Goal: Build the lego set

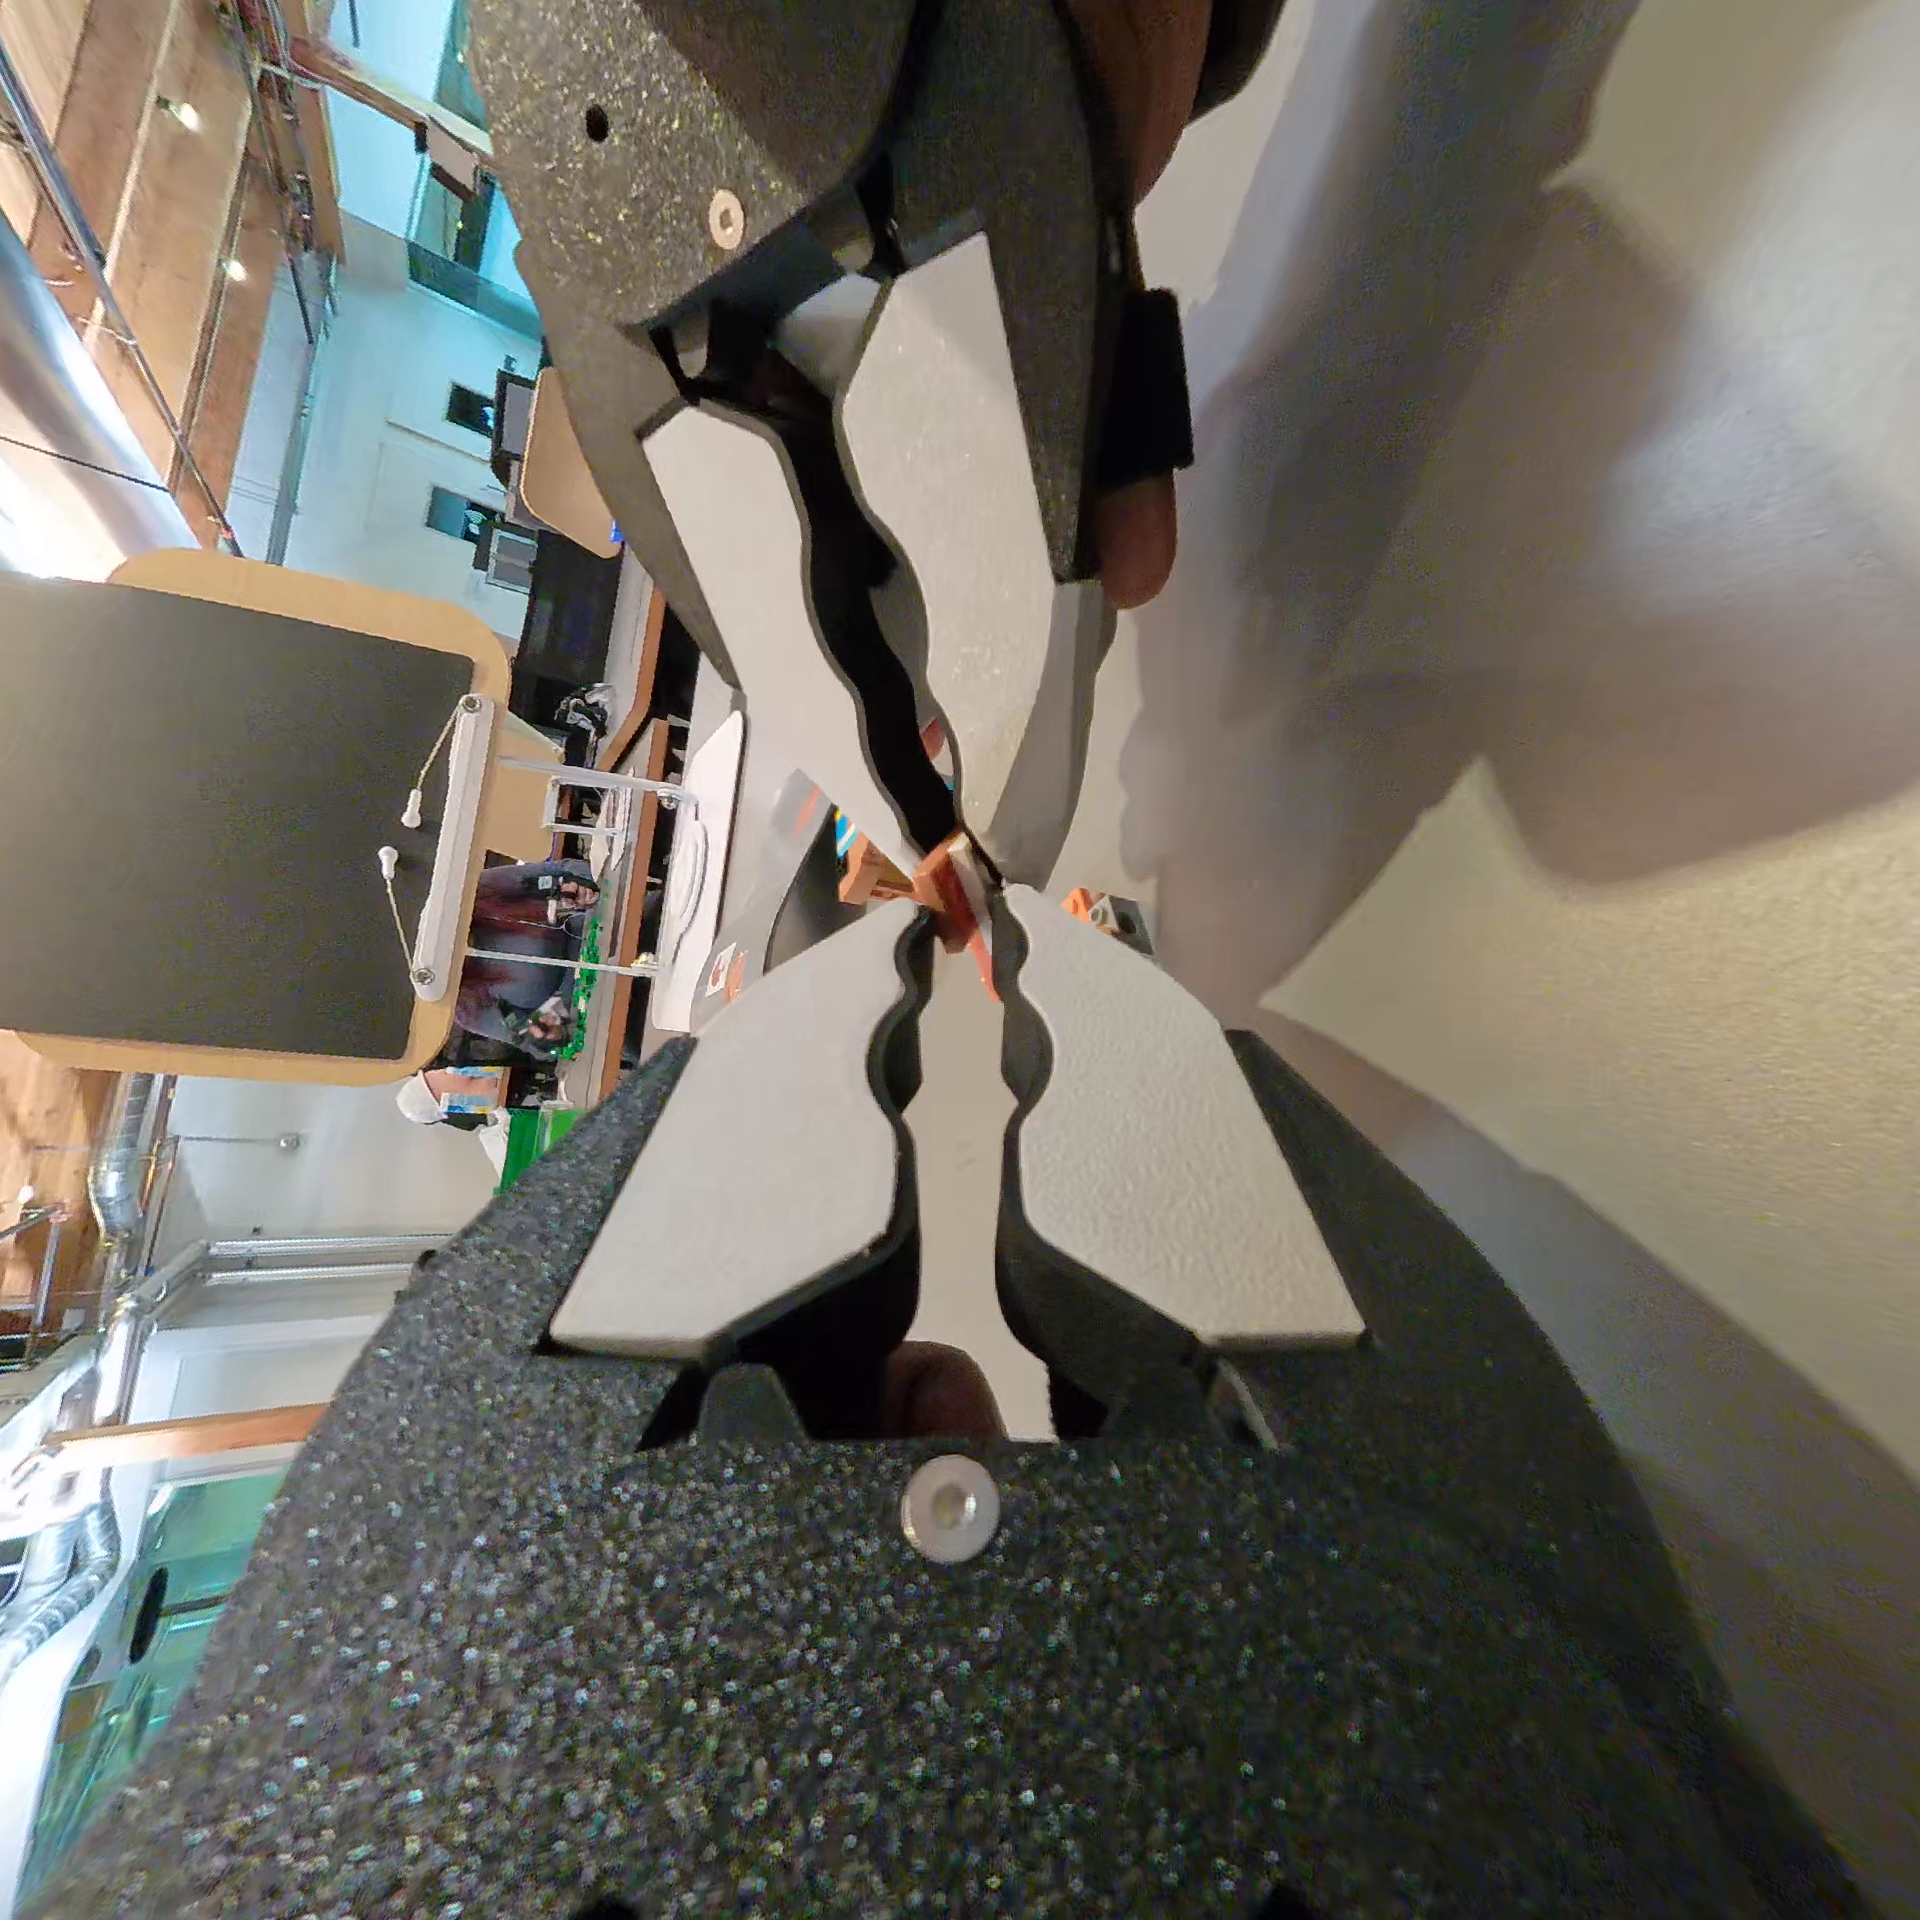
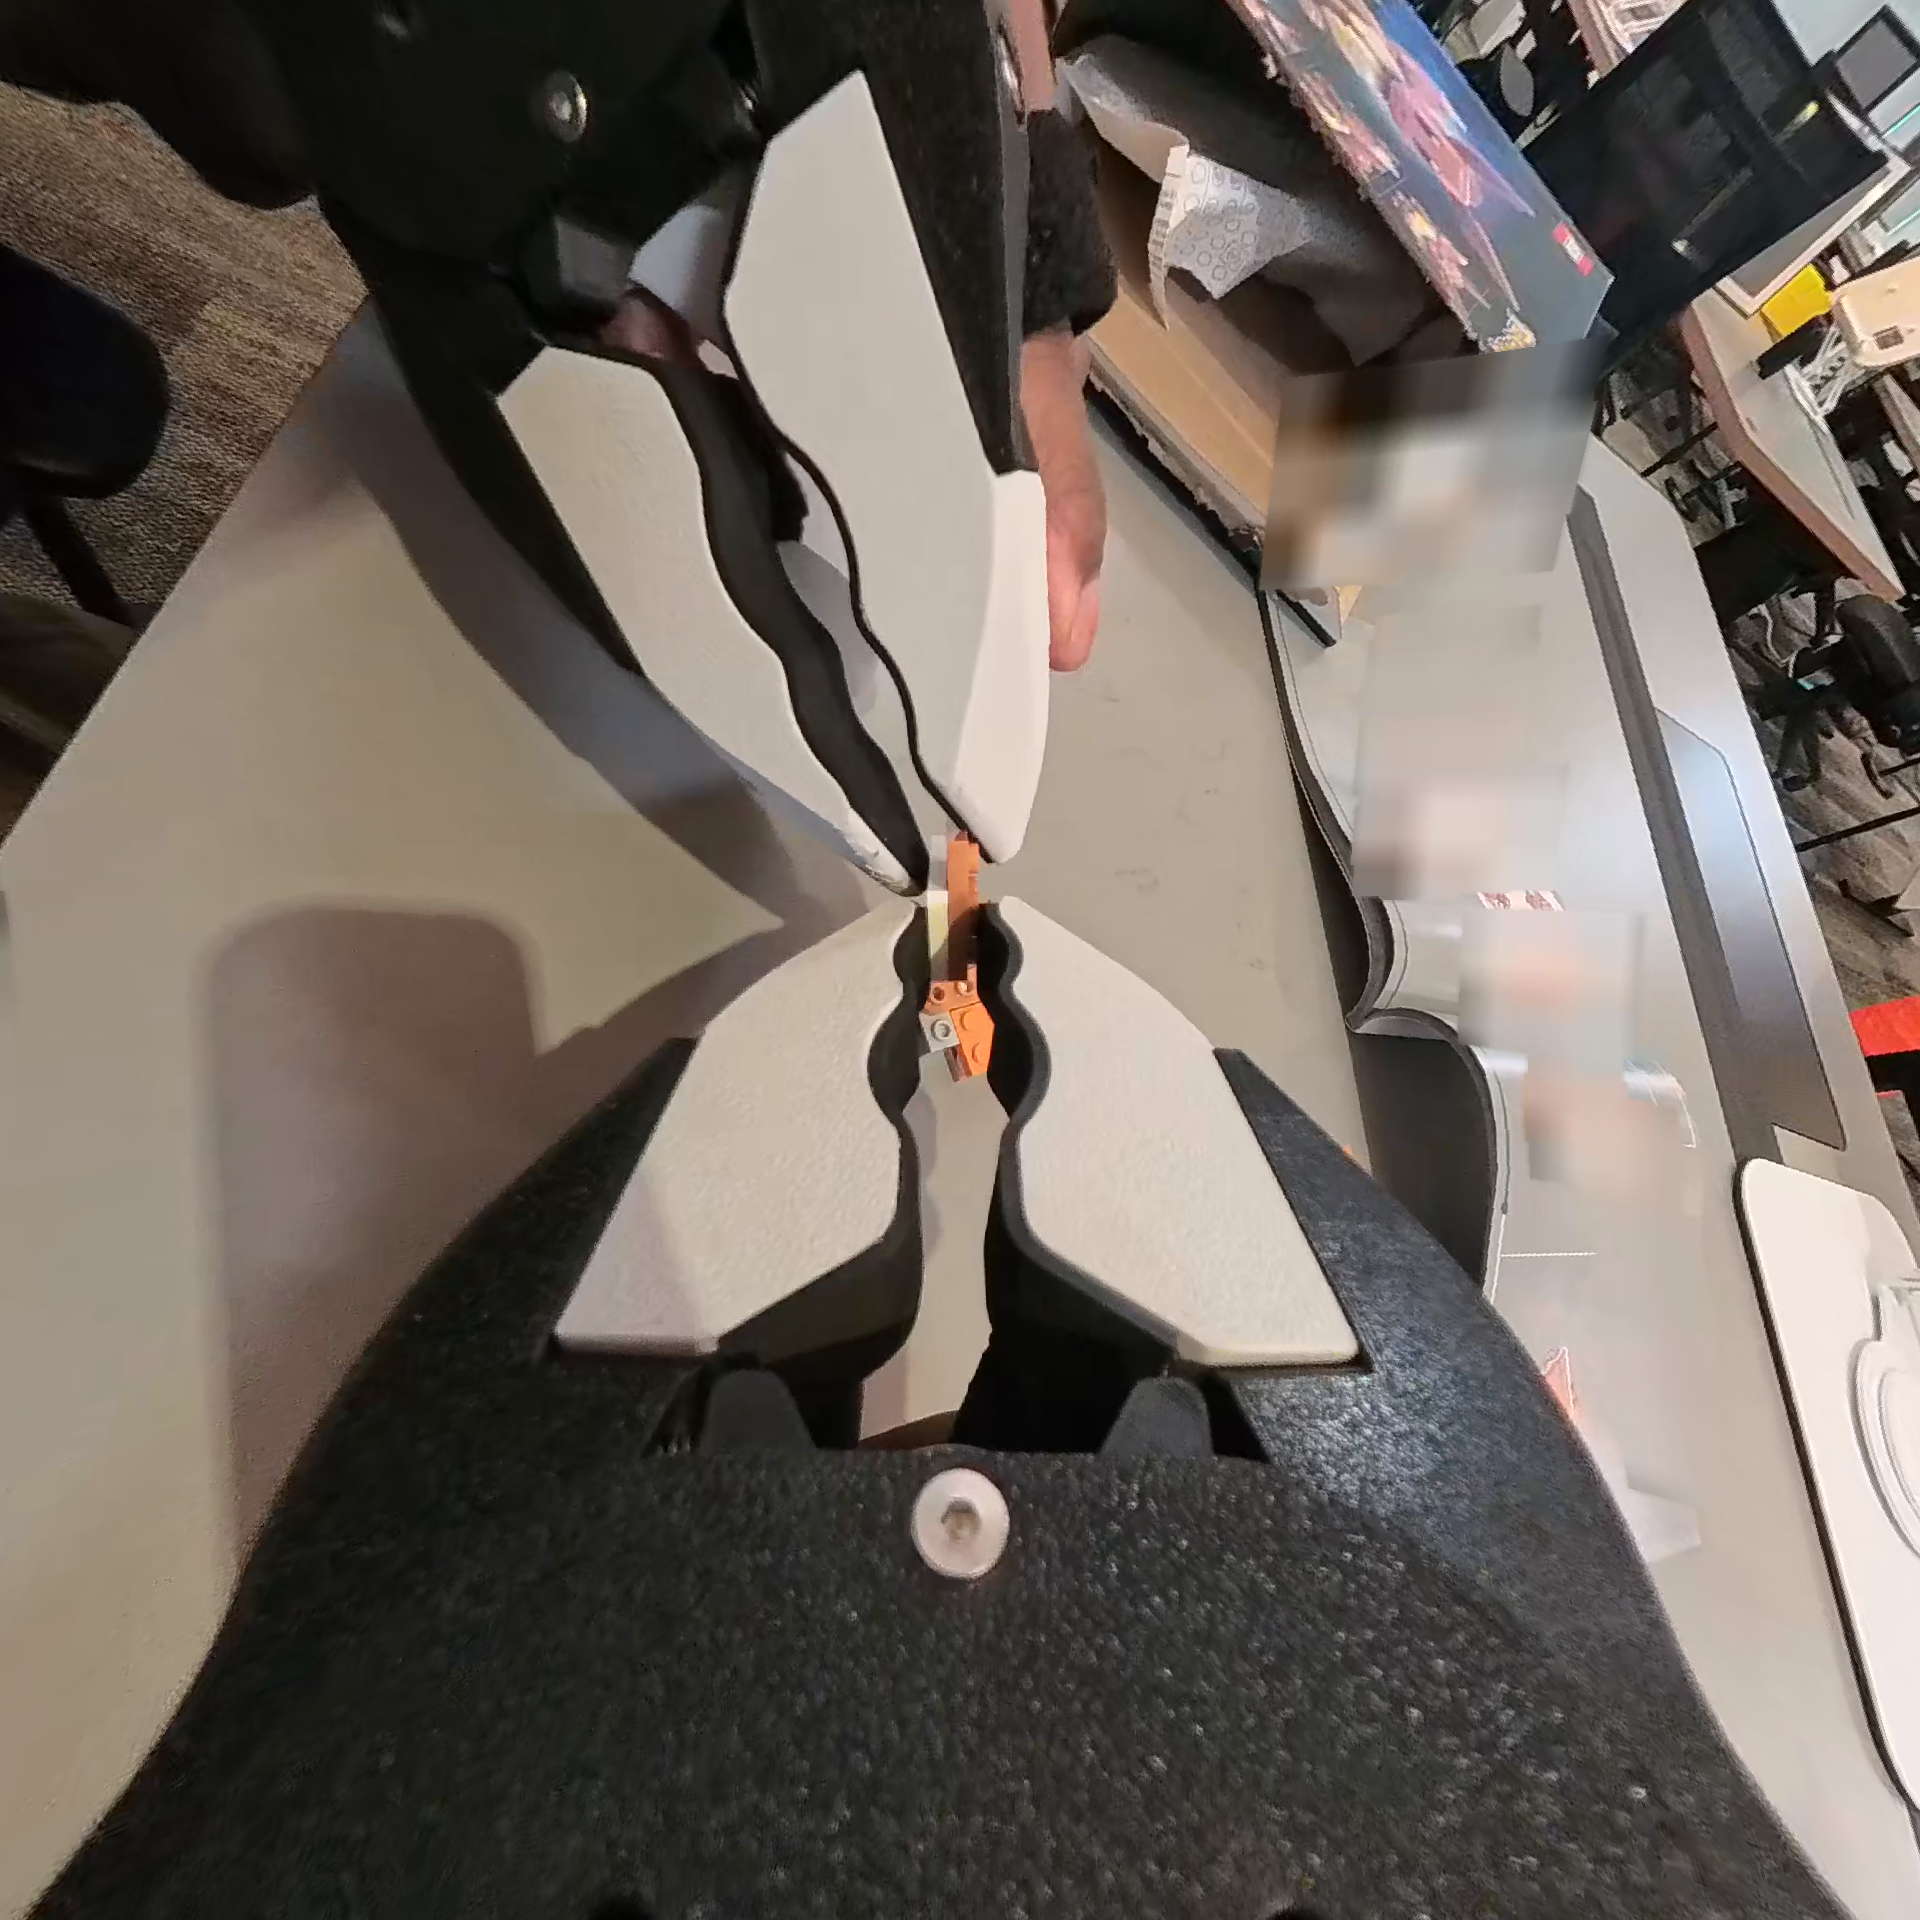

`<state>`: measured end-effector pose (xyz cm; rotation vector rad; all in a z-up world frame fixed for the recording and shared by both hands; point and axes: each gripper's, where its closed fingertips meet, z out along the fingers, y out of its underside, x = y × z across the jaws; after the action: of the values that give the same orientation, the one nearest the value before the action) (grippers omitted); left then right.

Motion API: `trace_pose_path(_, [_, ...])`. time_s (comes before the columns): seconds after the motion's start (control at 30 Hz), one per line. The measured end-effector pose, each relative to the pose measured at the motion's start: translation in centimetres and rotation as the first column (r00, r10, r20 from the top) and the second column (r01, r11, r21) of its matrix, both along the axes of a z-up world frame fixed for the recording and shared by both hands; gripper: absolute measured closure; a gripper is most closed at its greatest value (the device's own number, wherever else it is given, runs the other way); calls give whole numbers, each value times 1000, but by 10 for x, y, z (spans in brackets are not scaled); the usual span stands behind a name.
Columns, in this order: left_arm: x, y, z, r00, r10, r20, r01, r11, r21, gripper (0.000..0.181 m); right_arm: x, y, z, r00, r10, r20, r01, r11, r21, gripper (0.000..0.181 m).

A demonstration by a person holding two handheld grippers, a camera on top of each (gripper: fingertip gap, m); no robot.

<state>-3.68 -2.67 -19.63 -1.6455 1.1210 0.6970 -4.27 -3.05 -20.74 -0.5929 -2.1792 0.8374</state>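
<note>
A small orange lego assembly [image 2: 966, 1023] with a grey piece and a white piece is held in the air between both grippers, above the grey table [image 2: 312, 727]. My right gripper [image 2: 954, 920] is shut on its near end. My left gripper [image 2: 956, 862] comes in from above in the right wrist view and is shut on its far end. In the left wrist view the assembly [image 1: 951, 891] sits where my left gripper [image 1: 958, 916] and the right gripper [image 1: 961, 836] meet tip to tip. Most of the assembly is hidden by the fingers.
A lego box [image 2: 1434, 156] and a cardboard box [image 2: 1174, 343] stand at the table's far right. A white tray [image 2: 1818, 1351] lies at the right. Loose bricks [image 1: 1112, 914] lie on the table behind the grippers. People sit at a far table [image 1: 530, 935]. The grippers are tip to tip, or close to it.
</note>
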Motion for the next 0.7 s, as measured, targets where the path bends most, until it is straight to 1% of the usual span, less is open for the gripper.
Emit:
trace_pose_path(0.13, [0, -1, -5, 1000, -9, 12, 10, 999, -44, 171, 0, -1, -4, 1000, -1, 18, 0, 1000, 20, 173])
trace_pose_path(0.2, [1, -1, -3, 999, -15, 49, 17, 999, -31, 171, 0, -1, -3, 1000, 5, 4, -5, 1000, 18, 173])
trace_pose_path(0.27, [0, 1, 6, 991, -11, 132, 8, 1000, 23, 170, -1, 0, 4, 1000, -6, -17, 5, 999, -36, 173])
trace_pose_path(0.33, [-1, 0, 16, 970, -17, 242, 0, 998, 68, 169, -1, 0, 15, 999, 1, -52, -8, 992, -124, 173])
trace_pose_path(0.37, [-3, -1, 18, 959, -14, 283, -8, 997, 75, 169, 0, 0, 20, 998, 4, -63, -15, 984, -178, 173])
trace_pose_path(0.43, [-6, -3, 21, 936, -23, 352, -7, 996, 84, 159, 0, 4, 28, 996, -2, -93, -22, 967, -255, 173])
trace_pose_path(0.57, [-2, -3, 23, 874, -73, 480, 44, 996, 72, 155, 4, 4, 42, 991, 30, -128, -80, 910, -407, 173])
trace_pose_path(0.7, [4, 2, 28, 845, -123, 520, 87, 992, 93, 159, 6, 0, 45, 989, 50, -141, -105, 902, -419, 173])
